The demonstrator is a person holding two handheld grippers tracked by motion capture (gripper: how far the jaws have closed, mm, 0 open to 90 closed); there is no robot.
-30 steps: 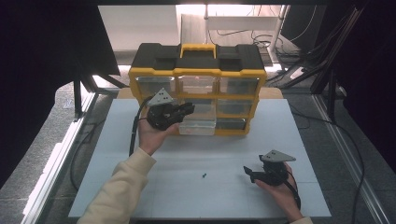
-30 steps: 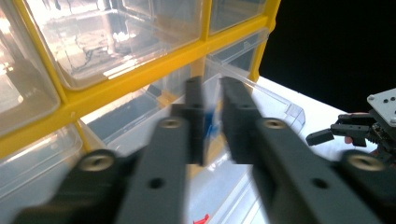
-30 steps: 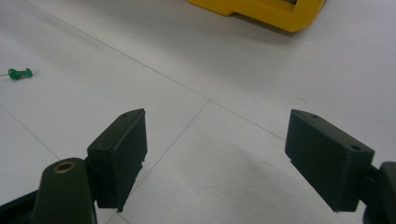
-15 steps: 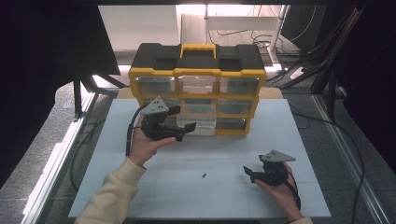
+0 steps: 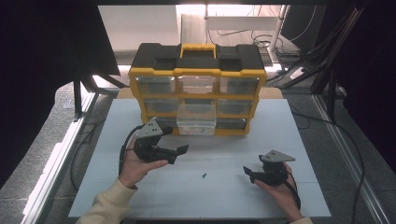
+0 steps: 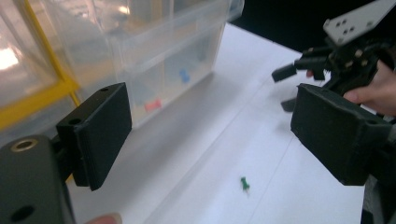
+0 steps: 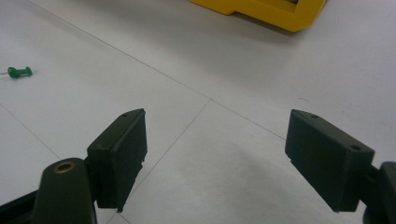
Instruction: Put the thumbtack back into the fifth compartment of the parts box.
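Note:
A yellow and black organizer [image 5: 198, 70] with clear drawers stands at the back of the white table [image 5: 289, 135]. Its lower middle drawer [image 5: 196, 122] is pulled out; in the left gripper view this drawer [image 6: 177, 51] holds a blue pin [image 6: 185, 74] and a red pin [image 6: 153, 104]. A green pushpin [image 5: 204, 175] [image 6: 244, 184] [image 7: 18, 72] lies loose on the table between the hands. My left gripper [image 5: 180, 154] [image 6: 215, 126] hovers left of the drawer; its jaws have just been opening and nothing is between them. My right gripper [image 5: 248, 174] [image 7: 215, 154] [image 6: 286, 88] rests low at the right, open and empty.
Black frame posts and cables stand beyond the table at the back right. A metal rail runs along the table's left edge. A grey floor surrounds the table.
The left gripper has left the front of the pulled-out drawer, moved down and toward the near left, and its jaws now stand wide apart. The right hand has stayed put.

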